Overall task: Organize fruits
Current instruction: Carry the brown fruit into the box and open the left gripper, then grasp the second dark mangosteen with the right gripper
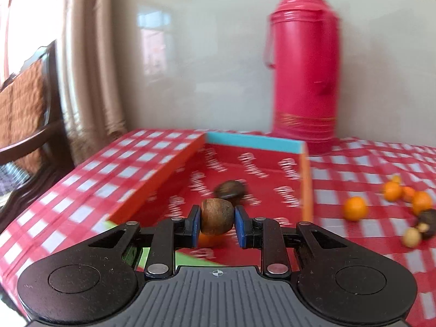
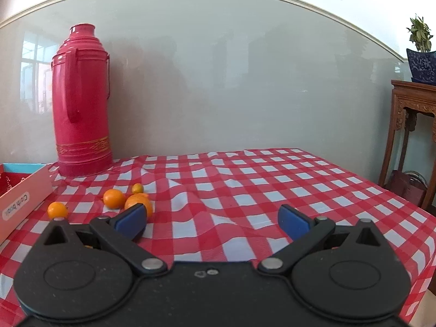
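Note:
My left gripper [image 1: 217, 222] is shut on a round brown fruit [image 1: 217, 220], holding it over the near end of a shallow red box [image 1: 261, 175] with orange and blue walls. Another dark brown fruit [image 1: 231, 194] lies inside the box, and something orange [image 1: 209, 240] shows just under the held fruit. Small oranges [image 1: 355, 208] and a few dark and pale fruits [image 1: 426, 222] lie loose on the checked cloth right of the box. My right gripper [image 2: 213, 221] stands open and empty above the cloth, with several small oranges [image 2: 114, 197] just beyond its left finger.
A tall red thermos [image 1: 305, 76] stands behind the box against the wall; it is also the thermos [image 2: 81, 103] at the right wrist view's left. The box's outer wall [image 2: 24, 201] sits at that view's left edge. A chair [image 1: 27, 120] stands left of the table, a wooden stand [image 2: 411, 125] at the right.

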